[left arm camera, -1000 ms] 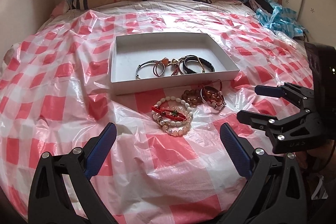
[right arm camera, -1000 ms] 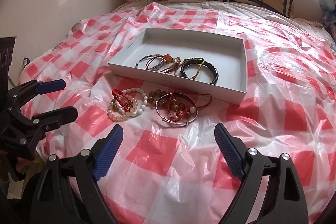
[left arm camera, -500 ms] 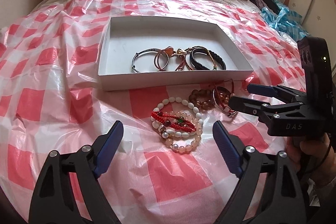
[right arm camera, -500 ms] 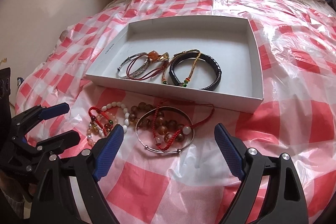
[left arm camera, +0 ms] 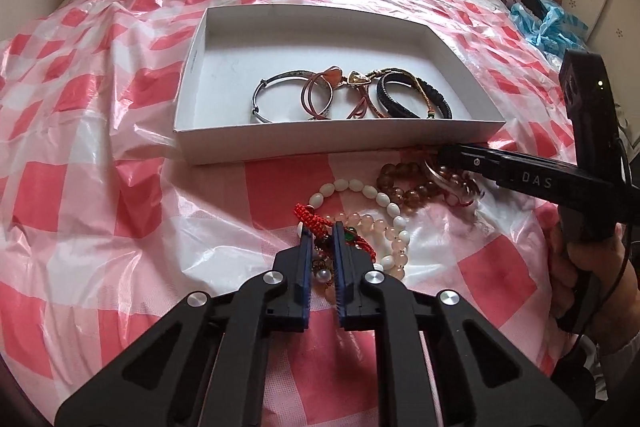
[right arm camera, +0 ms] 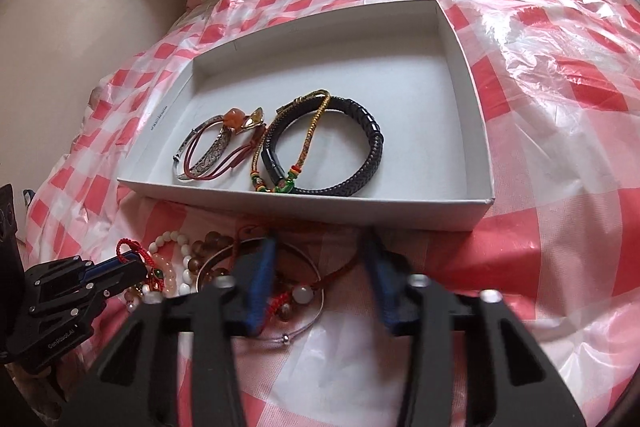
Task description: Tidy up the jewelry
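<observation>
Checked plastic sheet (left arm camera: 100, 187) is covering the bed. White box (left arm camera: 320, 143) is sitting on it, holding several bracelets. Just in front of the box, left tongs (left arm camera: 321, 231) are clamping the red braided bracelet (left arm camera: 306, 213). Right tongs (right arm camera: 318, 247), just closing and blurred, are gaping around the silver bangle (right arm camera: 316, 311).

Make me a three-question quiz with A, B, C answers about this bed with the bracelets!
1. Where is the black bracelet? A in the white box B in a drawer C on a chair
2. What colour are the squares on the plastic sheet? A blue B red C green
3. How is the left tool? A wide open B closed on the red string bracelet C lying in the box
Answers: 1A, it lies on the box floor; 2B, red and white checks; 3B, its pads squeeze the red string.
</observation>
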`<state>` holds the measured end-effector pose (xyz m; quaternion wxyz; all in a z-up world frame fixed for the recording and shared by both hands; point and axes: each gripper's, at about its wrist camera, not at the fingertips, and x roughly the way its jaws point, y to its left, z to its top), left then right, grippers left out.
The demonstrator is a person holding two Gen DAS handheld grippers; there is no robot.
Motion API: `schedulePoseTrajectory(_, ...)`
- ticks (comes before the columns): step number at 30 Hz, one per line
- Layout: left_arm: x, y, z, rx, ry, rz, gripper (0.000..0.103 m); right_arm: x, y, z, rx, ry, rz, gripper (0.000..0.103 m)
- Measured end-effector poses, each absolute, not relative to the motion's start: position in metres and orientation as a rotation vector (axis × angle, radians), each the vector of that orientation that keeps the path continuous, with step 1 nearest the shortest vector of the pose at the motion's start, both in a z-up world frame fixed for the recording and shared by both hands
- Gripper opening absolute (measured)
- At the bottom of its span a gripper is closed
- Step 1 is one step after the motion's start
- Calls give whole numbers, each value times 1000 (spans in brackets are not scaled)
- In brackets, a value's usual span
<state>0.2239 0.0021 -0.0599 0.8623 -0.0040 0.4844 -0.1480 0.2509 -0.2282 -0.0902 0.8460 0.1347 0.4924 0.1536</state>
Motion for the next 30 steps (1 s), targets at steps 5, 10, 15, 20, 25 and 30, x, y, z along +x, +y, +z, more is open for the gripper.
schedulePoseTrajectory(5,218,8,-48,-20,985,-302,8,236,-229,-77,266,991,343,4)
schedulePoseTrajectory(10,211,17,-30,-42,949,-318,7,213,-236,-54,284,933,368,4)
schedulePoseTrajectory(15,204,21,-13,-50,915,-332,7,194,-245,-34,308,890,380,4)
schedulePoseTrajectory(20,197,23,-7,-60,903,-344,7,202,-239,-43,291,958,387,24)
schedulePoseTrajectory(25,196,20,-10,-59,907,-355,7,227,-232,-66,294,989,367,62)
schedulePoseTrajectory(30,200,15,-16,-56,917,-365,7,254,-226,-89,295,1045,346,29)
